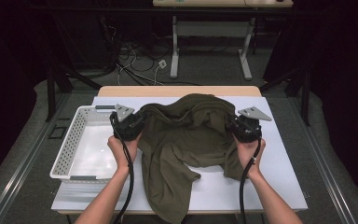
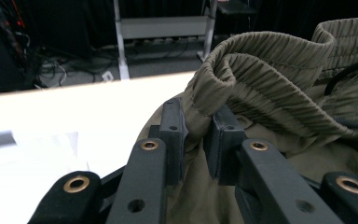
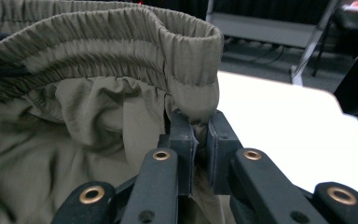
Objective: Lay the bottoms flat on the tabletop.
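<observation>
- The olive-green trousers (image 1: 186, 140) hang between the two claws above the white-covered table (image 1: 270, 177), held up by the elastic waistband (image 2: 265, 70), which arches between the hands.
- The legs trail down toward the person; one leg lies on the table and reaches its near edge.
- The left claw (image 1: 137, 122) is clamped on the waistband at one end; in the left gripper view its two black jaws pinch the gathered seam (image 2: 200, 126) between the pads.
- The right claw (image 1: 233, 125) grips the waistband at the other end; in the right gripper view the folded band (image 3: 191, 93) sits squeezed between the jaws.
- A white perforated basket (image 1: 70, 144) stands on the table just beside the left hand (image 1: 123, 149).
- Beyond the table, cables (image 1: 135, 60) lie on the floor near a second desk's legs (image 1: 175, 46).
</observation>
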Tool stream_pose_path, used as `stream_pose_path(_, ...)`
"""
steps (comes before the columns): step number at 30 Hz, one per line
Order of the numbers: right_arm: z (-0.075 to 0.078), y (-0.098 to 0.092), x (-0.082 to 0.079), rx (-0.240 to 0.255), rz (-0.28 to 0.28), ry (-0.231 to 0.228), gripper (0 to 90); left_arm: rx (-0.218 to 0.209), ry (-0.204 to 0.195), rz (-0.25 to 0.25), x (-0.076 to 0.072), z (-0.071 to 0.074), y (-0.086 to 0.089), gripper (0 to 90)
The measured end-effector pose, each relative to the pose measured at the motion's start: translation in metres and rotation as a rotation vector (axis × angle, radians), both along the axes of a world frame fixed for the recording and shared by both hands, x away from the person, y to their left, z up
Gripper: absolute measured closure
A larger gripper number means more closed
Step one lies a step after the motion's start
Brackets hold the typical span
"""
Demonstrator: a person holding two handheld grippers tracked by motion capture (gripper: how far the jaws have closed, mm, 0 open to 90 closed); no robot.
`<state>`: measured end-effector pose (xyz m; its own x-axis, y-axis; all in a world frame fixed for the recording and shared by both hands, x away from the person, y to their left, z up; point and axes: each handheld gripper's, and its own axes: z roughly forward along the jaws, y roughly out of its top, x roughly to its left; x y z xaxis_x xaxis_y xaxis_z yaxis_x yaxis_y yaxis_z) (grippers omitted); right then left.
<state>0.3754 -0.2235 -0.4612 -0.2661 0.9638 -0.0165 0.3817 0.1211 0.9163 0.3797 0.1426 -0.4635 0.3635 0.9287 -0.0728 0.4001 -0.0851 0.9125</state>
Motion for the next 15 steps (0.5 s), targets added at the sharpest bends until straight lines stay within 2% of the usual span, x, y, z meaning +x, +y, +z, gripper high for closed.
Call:
stream_pose_path(3, -0.007, -0.001, -0.006, -0.030, 0.016, 0.007, 83.5, 0.006, 0.001, 0.003, 0.002, -0.002, 0.000, 77.8)
stream_pose_path(5, 0.001, -0.002, 0.003, -0.058, 0.009, -0.014, 83.7, 0.025, -0.016, 0.011, 0.017, 0.011, 0.001, 77.8)
stream_pose_path(7, 0.025, -0.001, 0.024, -0.085, -0.013, -0.051, 83.9, 0.057, -0.054, 0.042, 0.047, 0.045, -0.002, 77.8)
stream_pose_path(9, 0.064, 0.004, 0.058, -0.143, -0.061, -0.118, 84.0, 0.083, -0.105, 0.091, 0.083, 0.091, -0.003, 77.3)
stream_pose_path(10, 0.087, 0.006, 0.078, -0.154, -0.083, -0.143, 83.6, 0.103, -0.101, 0.106, 0.103, 0.110, -0.003, 76.5)
stream_pose_path(11, 0.108, 0.008, 0.098, -0.162, -0.114, -0.134, 80.2, 0.130, -0.049, 0.151, 0.120, 0.123, -0.003, 70.3)
stream_pose_path(12, 0.123, 0.008, 0.118, -0.158, -0.130, -0.094, 64.8, 0.140, 0.002, 0.205, 0.132, 0.128, -0.001, 56.4)
stream_pose_path(13, 0.130, 0.008, 0.132, -0.149, -0.187, -0.042, 50.9, 0.140, 0.032, 0.231, 0.137, 0.127, 0.001, 44.0)
stream_pose_path(14, 0.128, 0.008, 0.139, -0.144, -0.204, -0.002, 45.7, 0.139, 0.054, 0.243, 0.138, 0.120, 0.002, 37.9)
stream_pose_path(15, 0.120, 0.007, 0.142, -0.130, -0.197, 0.043, 41.5, 0.153, 0.069, 0.235, 0.136, 0.110, 0.002, 31.4)
